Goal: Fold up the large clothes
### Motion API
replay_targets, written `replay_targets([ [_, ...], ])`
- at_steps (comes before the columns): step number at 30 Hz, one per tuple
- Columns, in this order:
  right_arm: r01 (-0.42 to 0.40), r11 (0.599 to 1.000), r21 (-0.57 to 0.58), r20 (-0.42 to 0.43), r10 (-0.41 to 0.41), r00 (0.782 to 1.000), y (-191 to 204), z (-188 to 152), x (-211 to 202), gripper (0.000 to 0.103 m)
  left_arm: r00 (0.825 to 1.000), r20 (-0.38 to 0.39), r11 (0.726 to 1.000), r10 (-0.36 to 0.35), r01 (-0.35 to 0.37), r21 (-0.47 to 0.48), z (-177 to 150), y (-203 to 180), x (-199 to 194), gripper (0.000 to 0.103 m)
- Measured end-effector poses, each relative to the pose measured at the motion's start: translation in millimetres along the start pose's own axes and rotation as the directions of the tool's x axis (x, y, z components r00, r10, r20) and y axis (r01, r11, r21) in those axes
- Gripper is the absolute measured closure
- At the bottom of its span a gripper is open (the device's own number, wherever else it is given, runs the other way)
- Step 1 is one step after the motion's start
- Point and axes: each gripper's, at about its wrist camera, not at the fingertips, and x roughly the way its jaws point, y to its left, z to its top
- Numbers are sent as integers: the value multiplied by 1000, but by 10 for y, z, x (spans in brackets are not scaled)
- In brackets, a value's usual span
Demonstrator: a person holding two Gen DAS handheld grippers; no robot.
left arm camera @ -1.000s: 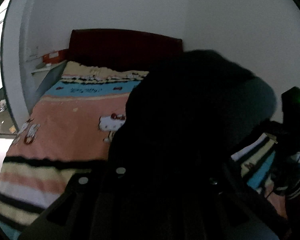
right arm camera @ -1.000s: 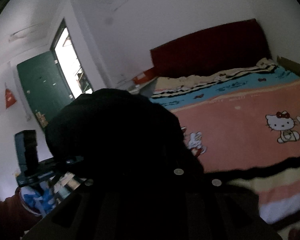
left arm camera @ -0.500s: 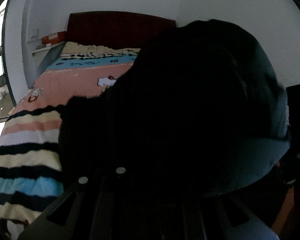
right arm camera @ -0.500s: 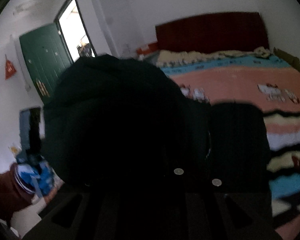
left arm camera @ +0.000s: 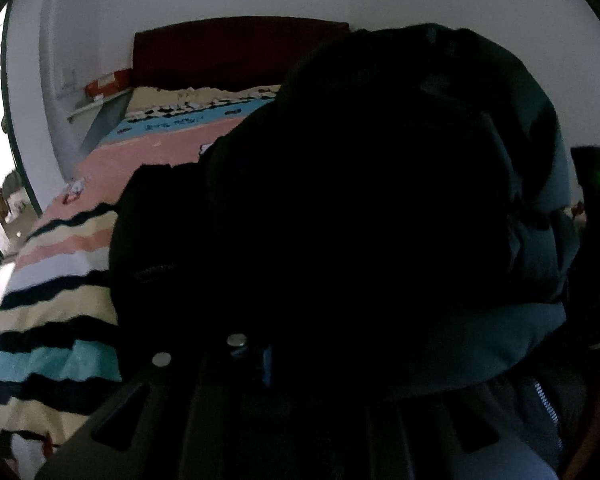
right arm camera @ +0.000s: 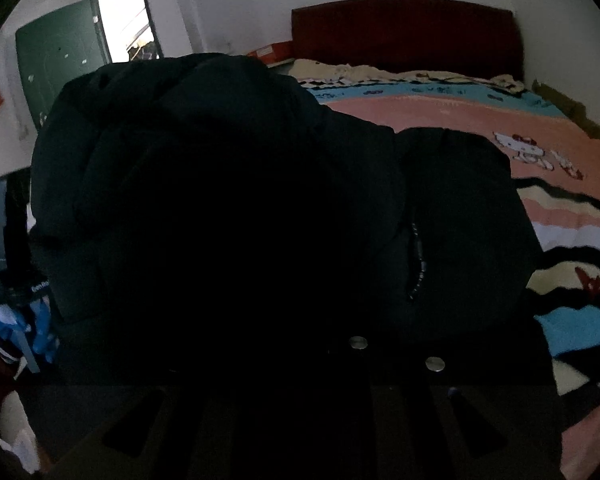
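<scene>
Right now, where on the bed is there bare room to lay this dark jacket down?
The pink middle of the blanket is free, bordered by the blue band below the red headboard and the cat picture to the right. The striped near end is also bare. Close in is crowded: the jacket bulges over both grippers and hides the bed beneath it.

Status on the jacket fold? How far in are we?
Done: the dark padded jacket is on the striped blanket of the bed, part of it spread flat. In hand: a thick bunch of it fills both wrist views, in front of the left hand-held gripper and the right hand-held gripper; the fingertips are hidden, so the grip is unclear. Left: it looks bunched, not yet a tidy fold, so flattening probably remains.
</scene>
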Motion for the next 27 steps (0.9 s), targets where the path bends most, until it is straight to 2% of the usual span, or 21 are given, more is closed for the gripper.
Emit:
replay_targets([
  [5,42,999,-34,-6,-43,999,36,43,18,85,1000,-14,999,28,-27,34,6,-44,47,78],
  [10,85,993,-84,-7,-86,996,141,34,-31,81,999,14,997,37,-38,66,-51,-51,-4,74],
  [11,96,990,-104,-6,-97,995,169,29,-54,79,999,15,997,34,-35,67,-65,-50,-22,70],
  [14,116,983,-139,-8,-118,993,241,1,-123,74,1000,2,998,4,-4,58,-97,-17,-57,68],
  [18,114,983,-143,-30,-119,992,296,-78,-167,66,999,-31,998,-9,11,65,-145,-1,-90,68],
  [22,137,977,-164,-50,-147,988,368,-149,-176,61,993,-121,998,-9,17,62,-207,4,-78,57],
  [24,153,975,-163,-55,-164,985,385,-175,-194,52,985,-173,998,-27,37,57,-281,-1,-45,56],
  [27,169,976,-138,-70,-180,981,356,-236,-238,37,980,-201,997,14,3,83,-438,-57,-61,56],
])
